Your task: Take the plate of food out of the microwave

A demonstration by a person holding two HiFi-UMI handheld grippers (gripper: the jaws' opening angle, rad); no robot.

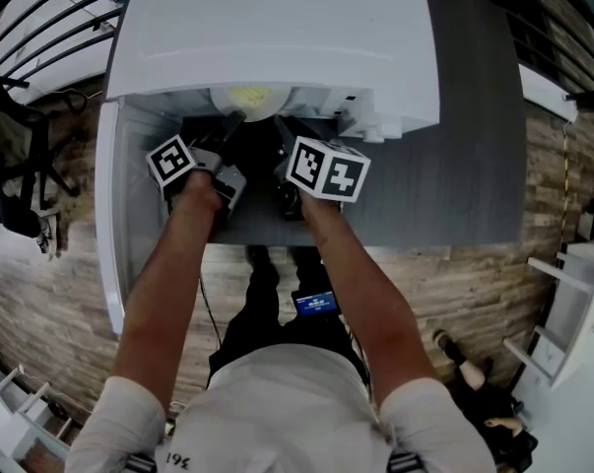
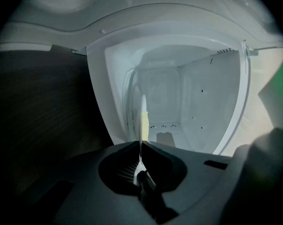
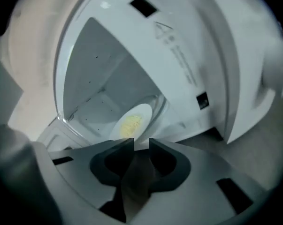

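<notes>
The stiff, breakable plate (image 3: 132,121) sits in the mouth of the microwave (image 1: 277,28), its rim pinched by the left gripper (image 2: 141,144), while the right gripper (image 3: 141,143), jaws apart and empty, should take the rim too.

Worn: white short-sleeved T-shirt (image 1: 277,412) with small dark print on one side; black trousers (image 1: 262,308); small blue-lit screen (image 1: 315,303) at the waist. Tools: left gripper (image 2: 140,144) and right gripper (image 3: 141,142), matte dark grey moulded shells with black recesses. Each carries a white cube with black square markers: left cube (image 1: 170,160), right cube (image 1: 326,170).
</notes>
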